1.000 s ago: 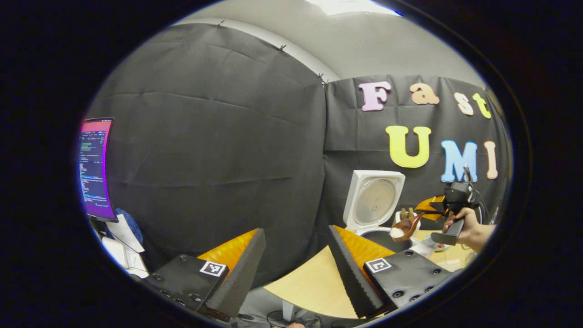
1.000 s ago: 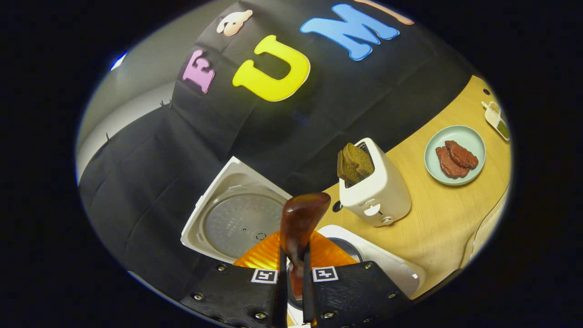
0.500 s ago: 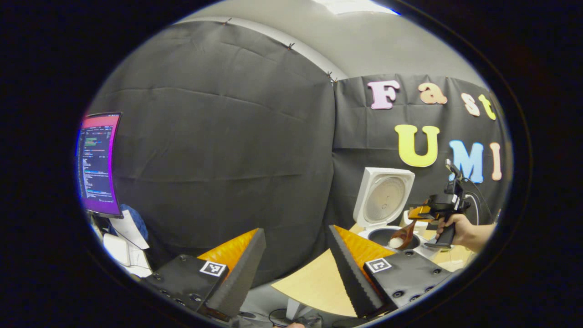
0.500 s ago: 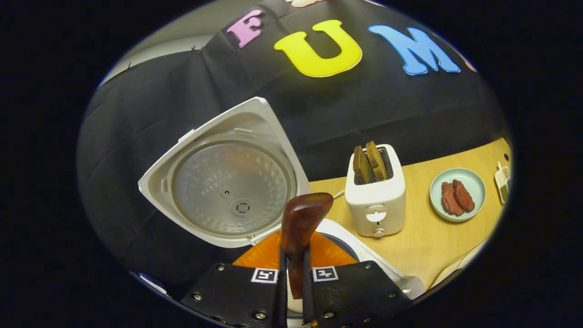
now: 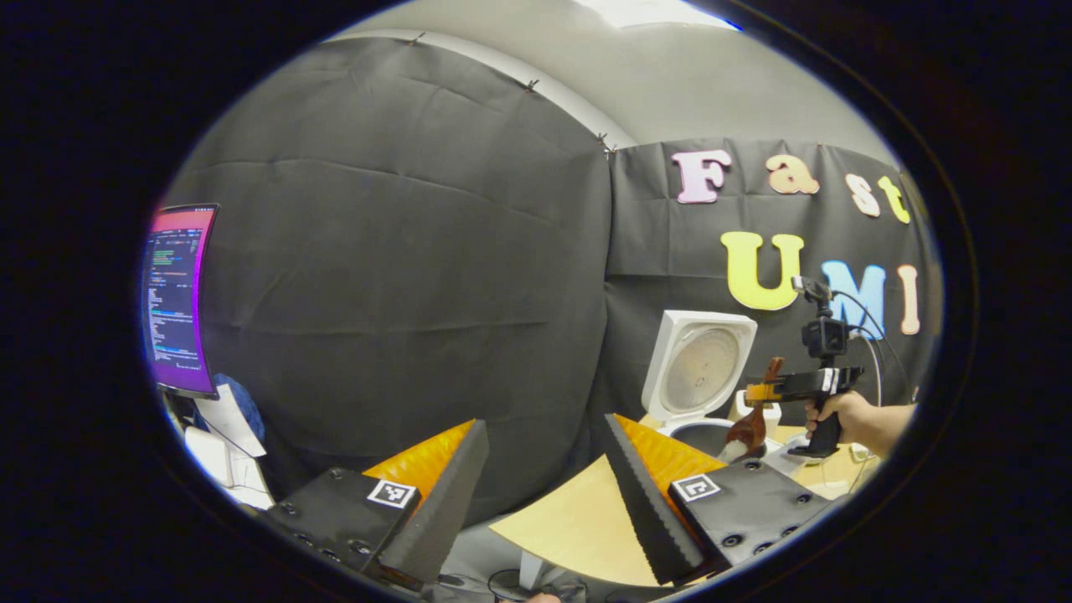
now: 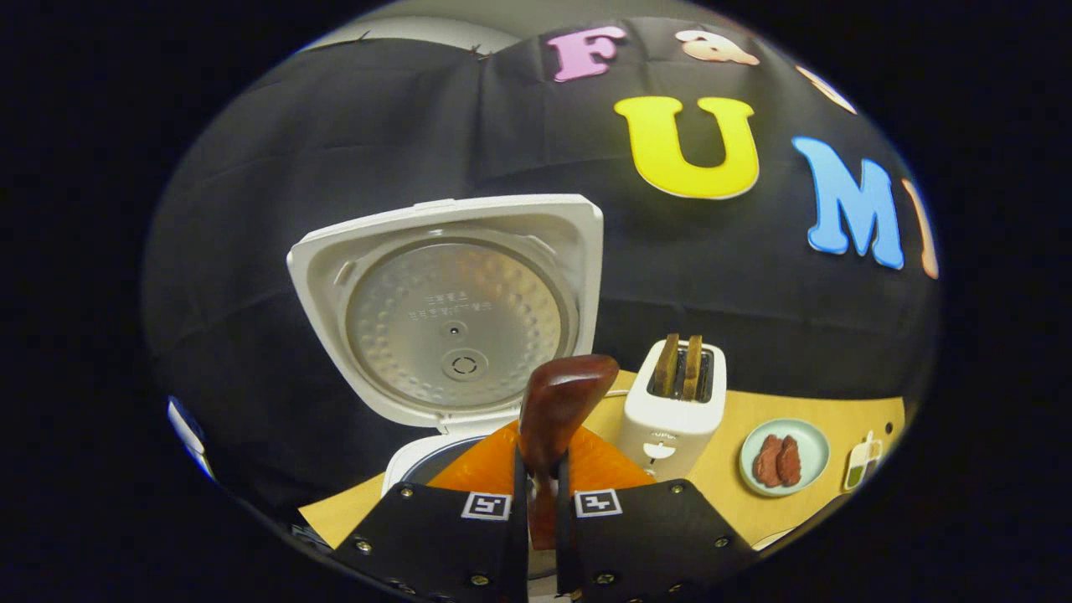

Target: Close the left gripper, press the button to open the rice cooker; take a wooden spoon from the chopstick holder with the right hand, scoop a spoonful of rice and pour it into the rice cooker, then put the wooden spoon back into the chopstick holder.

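Right gripper (image 6: 536, 523) pinches wooden spoon (image 6: 553, 410) (cooker lid (image 6: 452, 306) up).

Left gripper (image 5: 536, 469) jaws stand wide apart; right gripper (image 6: 536, 502) jaws are nearly closed, held level by a hand (image 5: 842, 412).

Black cloth wall (image 5: 402, 251), lit monitor (image 5: 174, 300) at left, wooden table (image 5: 578, 528).

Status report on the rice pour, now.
Left gripper open, idle, off the table's edge. Right gripper shut on wooden spoon, bowl tipped down over the open rice cooker. Nothing in the way.
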`<state>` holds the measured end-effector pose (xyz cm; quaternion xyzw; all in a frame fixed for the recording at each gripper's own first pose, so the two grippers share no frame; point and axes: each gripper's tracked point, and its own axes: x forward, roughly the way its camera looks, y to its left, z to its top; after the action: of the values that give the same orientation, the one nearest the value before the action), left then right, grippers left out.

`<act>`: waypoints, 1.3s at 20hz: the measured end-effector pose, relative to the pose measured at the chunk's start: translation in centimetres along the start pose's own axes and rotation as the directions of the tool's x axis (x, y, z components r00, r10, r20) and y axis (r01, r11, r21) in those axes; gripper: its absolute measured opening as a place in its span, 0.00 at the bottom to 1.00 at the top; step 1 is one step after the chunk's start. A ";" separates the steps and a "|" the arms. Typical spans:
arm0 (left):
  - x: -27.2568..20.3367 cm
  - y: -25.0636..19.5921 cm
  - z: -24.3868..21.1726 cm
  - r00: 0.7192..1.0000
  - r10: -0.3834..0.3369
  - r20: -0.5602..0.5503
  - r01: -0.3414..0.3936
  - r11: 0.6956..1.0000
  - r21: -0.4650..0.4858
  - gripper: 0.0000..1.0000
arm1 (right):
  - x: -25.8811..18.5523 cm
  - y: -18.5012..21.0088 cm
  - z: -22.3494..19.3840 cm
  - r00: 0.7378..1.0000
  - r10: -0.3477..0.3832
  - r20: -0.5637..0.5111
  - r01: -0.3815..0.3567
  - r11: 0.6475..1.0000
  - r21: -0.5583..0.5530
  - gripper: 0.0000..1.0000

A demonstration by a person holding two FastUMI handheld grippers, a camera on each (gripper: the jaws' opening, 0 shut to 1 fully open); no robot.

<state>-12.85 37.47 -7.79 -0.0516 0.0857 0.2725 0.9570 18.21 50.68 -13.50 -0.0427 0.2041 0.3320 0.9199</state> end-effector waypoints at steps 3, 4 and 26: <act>0.0 -0.3 0.3 1.000 -0.013 0.008 0.013 1.000 0.006 1.00 | -1.0 0.3 1.6 0.999 -0.009 0.048 0.017 0.986 -0.165 0.13; 0.0 -0.3 0.3 1.000 -0.017 0.011 0.017 1.000 0.009 1.00 | -1.5 0.4 2.1 0.998 -0.009 0.069 0.024 0.977 -0.212 0.13; 0.1 -1.8 3.0 0.976 -0.198 0.091 0.197 0.980 0.025 1.00 | -17.3 -10.6 10.4 0.965 -0.044 0.258 0.001 0.986 0.165 0.13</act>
<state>-11.40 36.49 -4.77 -0.0396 0.0377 0.1775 0.9826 16.49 34.41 2.35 0.0747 0.1074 0.3062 0.9430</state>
